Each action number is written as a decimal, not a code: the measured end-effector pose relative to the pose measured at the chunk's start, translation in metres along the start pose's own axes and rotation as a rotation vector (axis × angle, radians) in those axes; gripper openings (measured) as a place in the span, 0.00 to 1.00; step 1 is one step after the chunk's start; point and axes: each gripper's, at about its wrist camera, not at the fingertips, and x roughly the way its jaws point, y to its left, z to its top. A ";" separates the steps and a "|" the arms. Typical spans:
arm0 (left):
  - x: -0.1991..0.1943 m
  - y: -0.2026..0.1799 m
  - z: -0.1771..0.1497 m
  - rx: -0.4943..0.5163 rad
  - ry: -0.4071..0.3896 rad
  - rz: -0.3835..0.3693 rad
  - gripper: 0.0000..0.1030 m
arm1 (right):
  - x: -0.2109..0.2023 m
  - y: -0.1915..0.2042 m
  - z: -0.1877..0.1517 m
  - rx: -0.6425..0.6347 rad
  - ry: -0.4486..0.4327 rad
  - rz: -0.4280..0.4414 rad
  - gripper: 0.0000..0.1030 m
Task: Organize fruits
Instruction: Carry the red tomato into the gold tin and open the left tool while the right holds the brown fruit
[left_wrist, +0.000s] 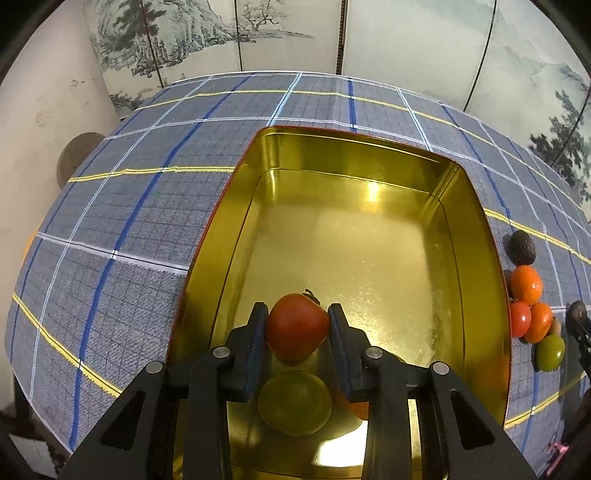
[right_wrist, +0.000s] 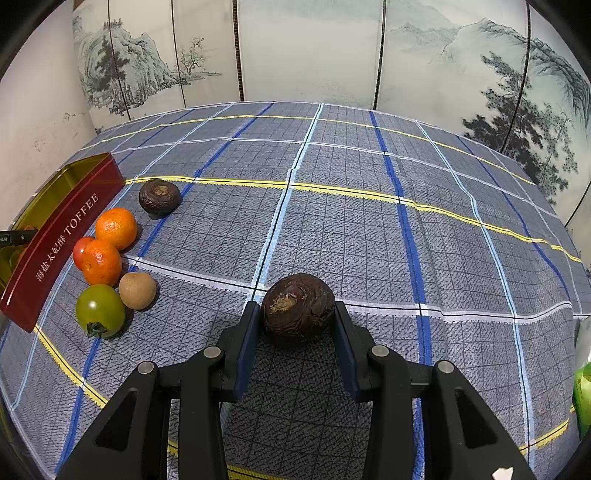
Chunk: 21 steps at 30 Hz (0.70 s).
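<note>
My left gripper (left_wrist: 297, 312) is shut on a red tomato (left_wrist: 297, 330) and holds it low inside the gold tin (left_wrist: 476, 206), near its front end. Under the fingers a green fruit (left_wrist: 295, 402) and a partly hidden orange (left_wrist: 358, 408) lie on the tin's floor. My right gripper (right_wrist: 297, 308) is shut on a dark brown wrinkled fruit (right_wrist: 295, 314) just over the checked cloth; whether the fruit touches the cloth I cannot tell. The tin's red side (right_wrist: 62, 236) stands at the far left of the right wrist view.
Beside the tin lie another dark fruit (right_wrist: 159, 196), two oranges (right_wrist: 116, 228) (right_wrist: 101, 262), a red tomato (right_wrist: 78, 250), a small brown fruit (right_wrist: 137, 290) and a green tomato (right_wrist: 100, 310). A painted folding screen (right_wrist: 314, 55) stands behind the table. A green object (right_wrist: 583, 387) shows at the right edge.
</note>
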 end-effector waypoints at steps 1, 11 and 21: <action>0.001 0.000 0.000 0.002 0.003 0.002 0.33 | 0.000 0.000 0.000 0.000 0.000 0.000 0.36; 0.004 0.000 -0.003 0.001 0.020 -0.001 0.34 | 0.000 0.001 0.000 -0.001 0.000 -0.002 0.36; -0.002 0.000 -0.005 0.012 0.006 -0.021 0.39 | 0.000 0.001 0.000 -0.001 0.000 -0.001 0.35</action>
